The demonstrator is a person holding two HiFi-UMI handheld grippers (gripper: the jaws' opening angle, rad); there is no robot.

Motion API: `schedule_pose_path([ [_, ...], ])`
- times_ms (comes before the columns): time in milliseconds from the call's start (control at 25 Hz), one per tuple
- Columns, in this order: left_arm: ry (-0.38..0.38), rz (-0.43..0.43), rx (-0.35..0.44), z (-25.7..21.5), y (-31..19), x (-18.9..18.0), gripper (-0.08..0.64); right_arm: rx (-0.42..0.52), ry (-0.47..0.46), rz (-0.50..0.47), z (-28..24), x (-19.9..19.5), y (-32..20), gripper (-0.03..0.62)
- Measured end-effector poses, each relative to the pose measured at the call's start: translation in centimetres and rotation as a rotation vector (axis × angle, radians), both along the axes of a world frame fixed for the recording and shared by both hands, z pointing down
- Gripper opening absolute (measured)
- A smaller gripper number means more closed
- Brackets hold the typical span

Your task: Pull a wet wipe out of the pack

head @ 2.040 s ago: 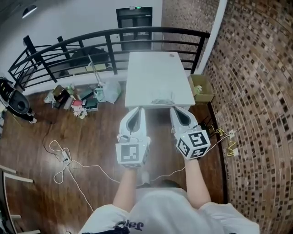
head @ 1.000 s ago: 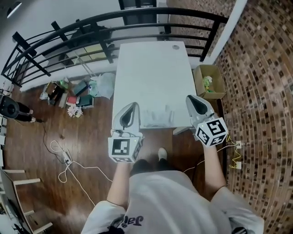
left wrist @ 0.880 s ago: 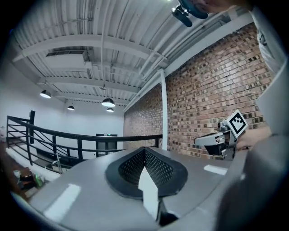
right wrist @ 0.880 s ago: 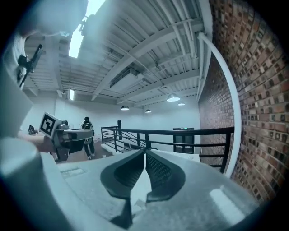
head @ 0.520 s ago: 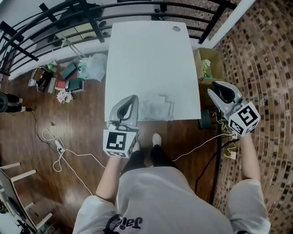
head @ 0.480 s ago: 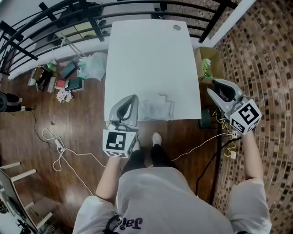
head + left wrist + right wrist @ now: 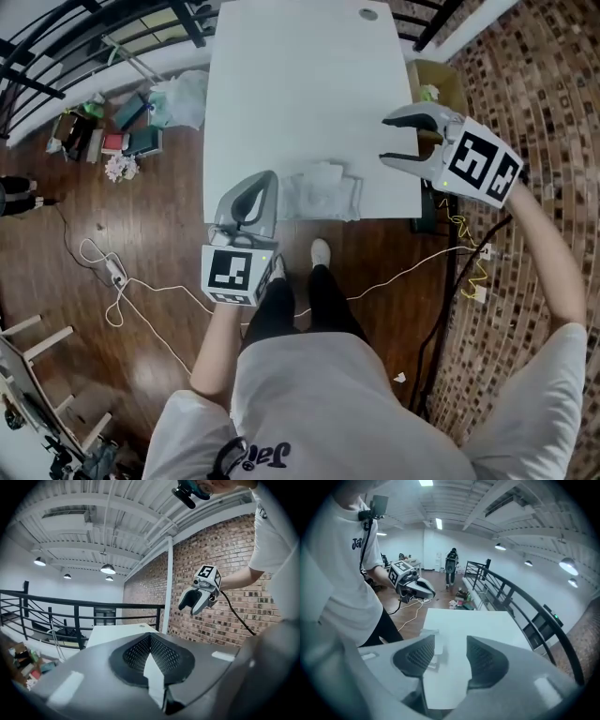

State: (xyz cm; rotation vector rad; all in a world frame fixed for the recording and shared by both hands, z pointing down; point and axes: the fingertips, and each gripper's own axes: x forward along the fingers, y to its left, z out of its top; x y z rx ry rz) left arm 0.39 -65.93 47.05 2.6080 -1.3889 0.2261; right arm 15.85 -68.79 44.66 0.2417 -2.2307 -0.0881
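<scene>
The wet wipe pack (image 7: pixel 323 192), pale and crinkled, lies near the front edge of the white table (image 7: pixel 300 84). My left gripper (image 7: pixel 266 176) is shut and empty just left of the pack, at the table's front left corner. My right gripper (image 7: pixel 383 139) hovers over the table's right edge, right of the pack and apart from it. Its jaws are opening with nothing between them. In the right gripper view the pack (image 7: pixel 438 645) peeks out beside the left jaw of the right gripper (image 7: pixel 451 641). The left gripper view shows the left gripper (image 7: pixel 150 641) with its pads together.
A cardboard box (image 7: pixel 437 81) stands on the floor right of the table. Books and bags (image 7: pixel 122 141) lie on the floor to the left, cables (image 7: pixel 112 272) trail near my feet. A small round fitting (image 7: pixel 368 13) marks the table's far end. A brick wall runs along the right.
My right gripper swung in from beside the table's right side to above its right edge and its jaws opened. The left gripper sank a little near the front left corner.
</scene>
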Motion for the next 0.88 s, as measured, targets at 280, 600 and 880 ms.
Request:
schedule_pose_path([
  [280,-0.007,-0.008,-0.049,2.9,1.5,-0.1,0.017,-0.197,0.122,-0.141,8.6,-5.1,3.6,0.199],
  [600,0.013,-0.031,-0.097,4.4,2.3,-1.2,0.017,-0.343,0.176,-0.150,16.6,-7.8,7.0,0.125],
  [880,0.025,-0.038,-0.121,5.9,2.3,-1.8,0.017,-0.370,0.218,-0.146,20.4,-8.9,7.7,0.096],
])
